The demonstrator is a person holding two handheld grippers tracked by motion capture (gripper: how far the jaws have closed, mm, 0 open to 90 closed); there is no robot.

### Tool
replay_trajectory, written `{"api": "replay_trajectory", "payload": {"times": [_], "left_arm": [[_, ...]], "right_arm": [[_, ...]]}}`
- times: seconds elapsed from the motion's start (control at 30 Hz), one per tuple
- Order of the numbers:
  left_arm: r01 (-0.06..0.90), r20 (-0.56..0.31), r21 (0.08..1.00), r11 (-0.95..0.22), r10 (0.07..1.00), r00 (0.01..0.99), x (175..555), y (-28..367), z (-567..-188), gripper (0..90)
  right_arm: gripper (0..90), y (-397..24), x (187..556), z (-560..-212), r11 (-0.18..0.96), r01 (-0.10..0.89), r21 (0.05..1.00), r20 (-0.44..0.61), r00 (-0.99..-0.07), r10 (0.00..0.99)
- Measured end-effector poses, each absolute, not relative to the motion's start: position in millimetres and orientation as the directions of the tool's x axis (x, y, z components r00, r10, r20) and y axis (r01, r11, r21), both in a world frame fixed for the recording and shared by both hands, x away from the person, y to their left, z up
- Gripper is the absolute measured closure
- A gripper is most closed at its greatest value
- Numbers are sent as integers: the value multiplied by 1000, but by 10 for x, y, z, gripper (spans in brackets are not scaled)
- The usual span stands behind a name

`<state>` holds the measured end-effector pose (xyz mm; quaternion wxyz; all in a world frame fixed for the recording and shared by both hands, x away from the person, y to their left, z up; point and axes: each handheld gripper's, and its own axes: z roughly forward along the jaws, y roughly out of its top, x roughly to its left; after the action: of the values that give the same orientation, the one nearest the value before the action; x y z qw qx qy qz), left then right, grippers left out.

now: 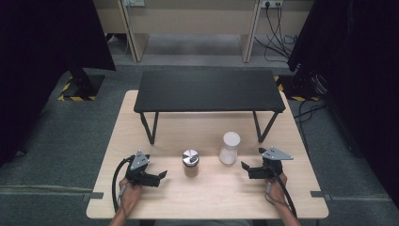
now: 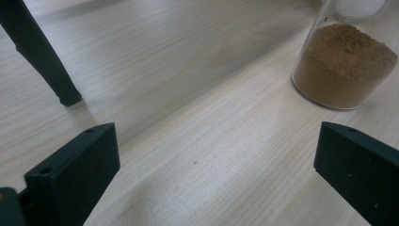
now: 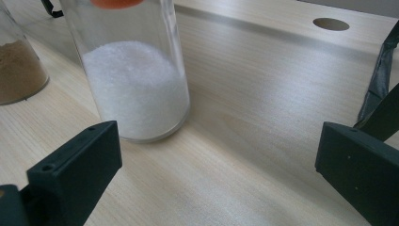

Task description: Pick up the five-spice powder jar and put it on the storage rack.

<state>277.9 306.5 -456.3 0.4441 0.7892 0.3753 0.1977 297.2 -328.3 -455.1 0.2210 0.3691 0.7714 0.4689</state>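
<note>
Nothing is picked up yet: left gripper (image 1: 162, 175) and right gripper (image 1: 244, 166) both wide, holding nothing, w/ brown jar (image 1: 190, 163) and white jar (image 1: 229, 148) untouched between them.

A: Is there any text I can read here, maybe a label on the jar with brown powder (image 1: 190, 164) or on the jar with white grains (image 1: 229, 148)?

B: No, both jars are plain, without label or brand.

A: And the table (image 1: 141, 197), or the black shelf (image 1: 209, 90) far on it?

B: They carry no words and no numbers. Only yellow-black warning stripes (image 1: 66, 89) are on the floor at far left and far right, and these have no writing.
</note>
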Motion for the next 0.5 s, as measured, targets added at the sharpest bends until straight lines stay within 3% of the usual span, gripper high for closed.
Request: {"api": "replay_trajectory", "payload": {"times": [0.5], "left_arm": [[414,-24,852,-321,766,642,2777,3078,-4567,0]], "right_arm": [[10,-3281,2971,-4552,287,362,887,6,-630,776]]}}
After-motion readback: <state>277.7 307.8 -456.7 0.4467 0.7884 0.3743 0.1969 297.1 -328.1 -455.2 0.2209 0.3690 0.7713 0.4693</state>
